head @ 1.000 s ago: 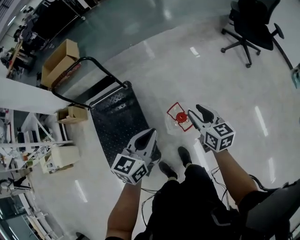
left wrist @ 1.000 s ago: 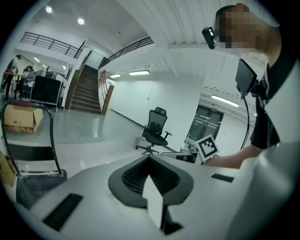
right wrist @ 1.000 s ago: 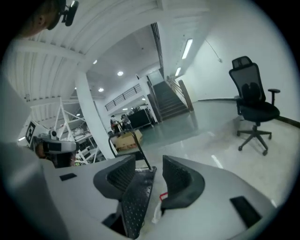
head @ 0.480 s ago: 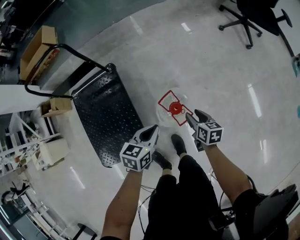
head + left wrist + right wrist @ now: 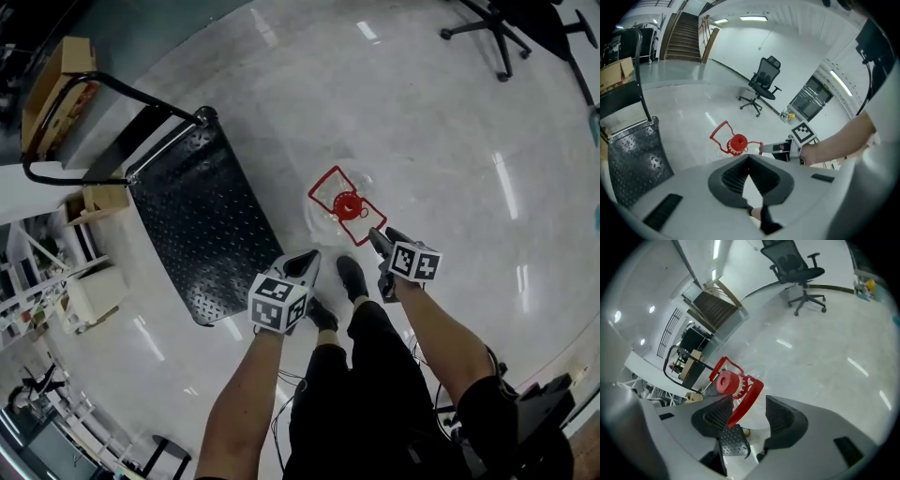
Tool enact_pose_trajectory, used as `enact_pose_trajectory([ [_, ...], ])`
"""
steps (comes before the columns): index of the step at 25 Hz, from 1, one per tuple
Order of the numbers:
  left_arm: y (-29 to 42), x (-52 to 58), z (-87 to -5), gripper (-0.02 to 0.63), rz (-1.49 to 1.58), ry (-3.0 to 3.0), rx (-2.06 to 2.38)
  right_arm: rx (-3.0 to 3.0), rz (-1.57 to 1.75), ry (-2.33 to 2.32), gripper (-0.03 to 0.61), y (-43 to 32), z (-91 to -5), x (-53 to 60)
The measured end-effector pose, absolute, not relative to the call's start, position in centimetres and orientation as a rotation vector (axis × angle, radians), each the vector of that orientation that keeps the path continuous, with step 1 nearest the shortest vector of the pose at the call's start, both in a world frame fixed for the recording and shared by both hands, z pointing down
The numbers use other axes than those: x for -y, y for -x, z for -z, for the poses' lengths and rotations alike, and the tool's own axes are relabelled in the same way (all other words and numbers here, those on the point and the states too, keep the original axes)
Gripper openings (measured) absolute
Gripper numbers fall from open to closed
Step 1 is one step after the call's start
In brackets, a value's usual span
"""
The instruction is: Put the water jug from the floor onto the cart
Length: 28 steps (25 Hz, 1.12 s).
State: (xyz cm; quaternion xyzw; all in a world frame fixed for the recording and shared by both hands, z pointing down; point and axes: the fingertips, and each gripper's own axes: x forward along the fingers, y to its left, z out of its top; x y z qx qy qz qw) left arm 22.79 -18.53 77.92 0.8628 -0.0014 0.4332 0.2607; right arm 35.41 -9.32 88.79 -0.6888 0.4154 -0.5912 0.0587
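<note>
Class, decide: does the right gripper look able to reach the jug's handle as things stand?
Probably yes: the right gripper has just been opening, and the handle already sits between its jaws, ungripped, with nothing blocking.

You can barely make out the see-through body of the clear plastic water jug (image 5: 347, 205) in the head view; only its red cap and red wire-like handle read plainly. In the left gripper view, the grey housing of the left gripper (image 5: 749, 157) hides the jug below the cap. In the right gripper view, a dark jaw of the right gripper (image 5: 749, 405) covers the handle's lower end. The black office chair (image 5: 525, 23) is cut off at the head view's top edge, and the black studded platform cart (image 5: 633, 159) runs out at the left gripper view's left side.
</note>
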Motion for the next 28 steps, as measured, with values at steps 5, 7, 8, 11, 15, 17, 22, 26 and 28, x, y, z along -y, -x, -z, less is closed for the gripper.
enact_pose_trajectory([
  [5,-22.2,18.7,-79.3,0.002,-1.189,-2.304,0.036,-1.223,1.802,2.018,0.202,-35.0,-90.2,9.7],
  [7,-22.1,18.8,-79.4,0.001,-1.188,-2.301,0.038,-1.191,1.810,1.998,0.202,-35.0,-90.8,9.8],
  [8,-22.0,18.8,-79.4,0.001,-1.184,-2.299,0.039,-1.175,1.812,1.978,0.202,-34.9,-91.0,10.0],
  [11,-21.7,18.8,-79.2,0.001,-1.149,-2.282,0.067,-1.146,1.812,1.932,0.145,-34.7,-91.2,10.5],
  [15,-21.2,19.2,-78.4,0.002,-1.119,-2.290,0.087,-1.039,1.794,1.850,0.115,-34.8,-90.8,10.9],
  [17,-20.9,19.6,-77.6,0.002,-1.107,-2.302,0.094,-0.995,1.759,1.795,0.100,-35.4,-90.0,11.4],
  [22,-19.2,21.5,-74.9,0.000,-1.045,-2.302,0.211,-1.029,1.762,1.781,0.092,-36.4,-88.3,12.9],
  [26,-17.4,23.0,-71.7,0.002,-0.959,-2.315,0.303,-1.166,1.812,1.783,0.092,-35.4,-86.6,14.5],
  [28,-16.0,23.7,-70.3,0.002,-0.902,-2.318,0.359,-1.272,1.828,1.778,0.092,-34.4,-85.2,15.7],
])
